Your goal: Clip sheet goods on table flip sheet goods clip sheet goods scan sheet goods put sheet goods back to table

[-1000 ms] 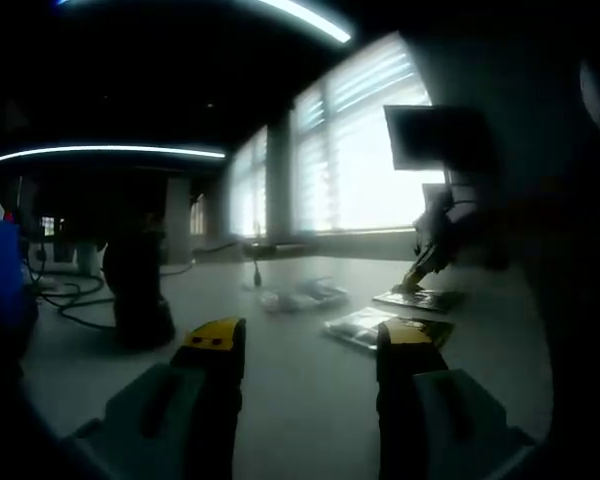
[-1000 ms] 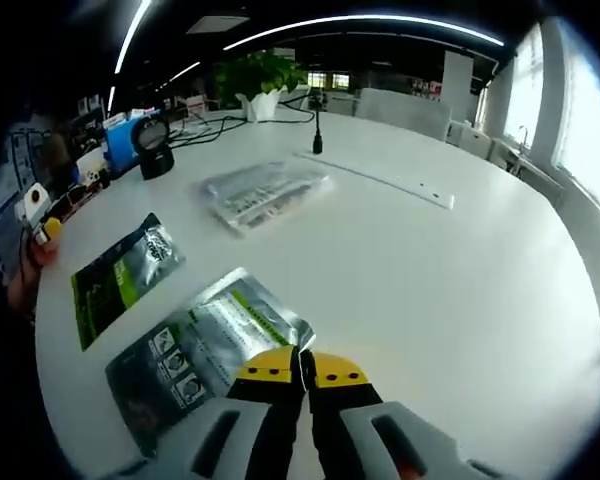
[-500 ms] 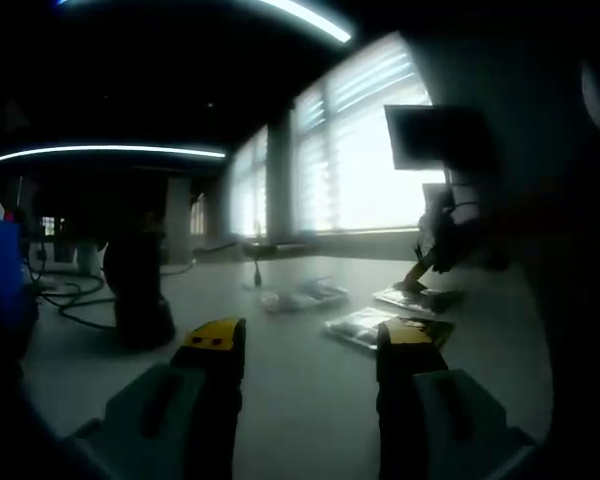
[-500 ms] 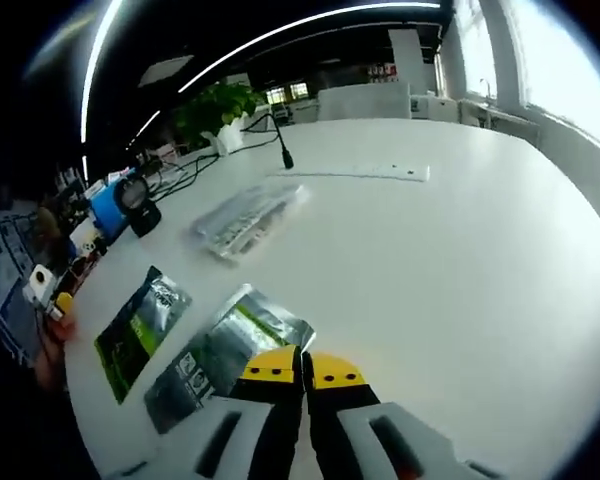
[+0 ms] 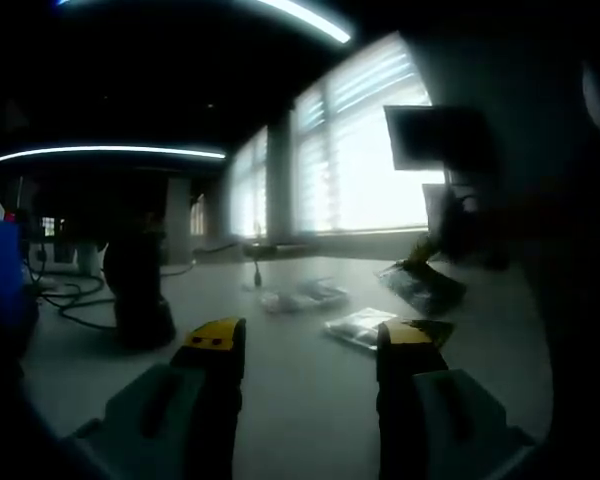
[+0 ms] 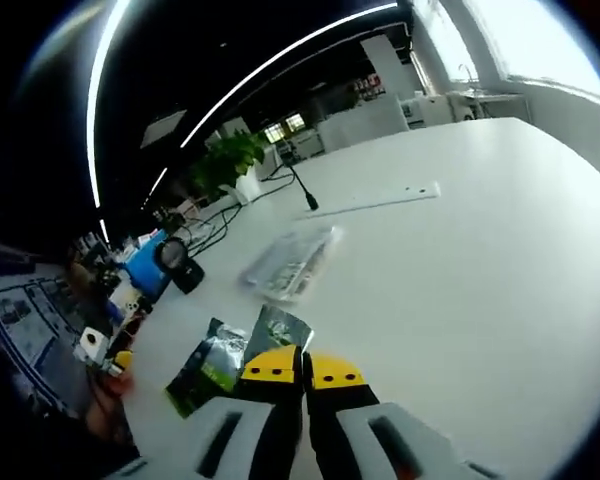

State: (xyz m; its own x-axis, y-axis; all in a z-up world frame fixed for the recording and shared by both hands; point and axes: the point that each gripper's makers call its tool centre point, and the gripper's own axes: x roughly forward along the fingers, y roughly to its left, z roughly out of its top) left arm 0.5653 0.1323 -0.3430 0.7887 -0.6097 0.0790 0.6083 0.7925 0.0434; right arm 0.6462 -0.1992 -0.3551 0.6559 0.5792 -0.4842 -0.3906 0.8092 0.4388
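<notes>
**Right jaws hold the pouch above the table**

Clenched, the right gripper [image 6: 303, 372] pinches a silver sheet pouch [image 6: 276, 330] at its near edge, apparently lifted, long axis running away. Left gripper [image 5: 308, 345] gapes empty, farther off. Beyond lies a green pouch [image 6: 206, 366] on the table [image 6: 460, 270].

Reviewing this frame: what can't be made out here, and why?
- Silver foil packet, right gripper view: its lower part is hidden behind the shut right gripper, so the exact grip can't be read.
- Print on the green-and-black packet, right gripper view: too small.
- Raised dark packet, left gripper view: backlit by the window; what holds it is lost in shadow.
- Black upright object, left gripper view: too dark to identify.
</notes>
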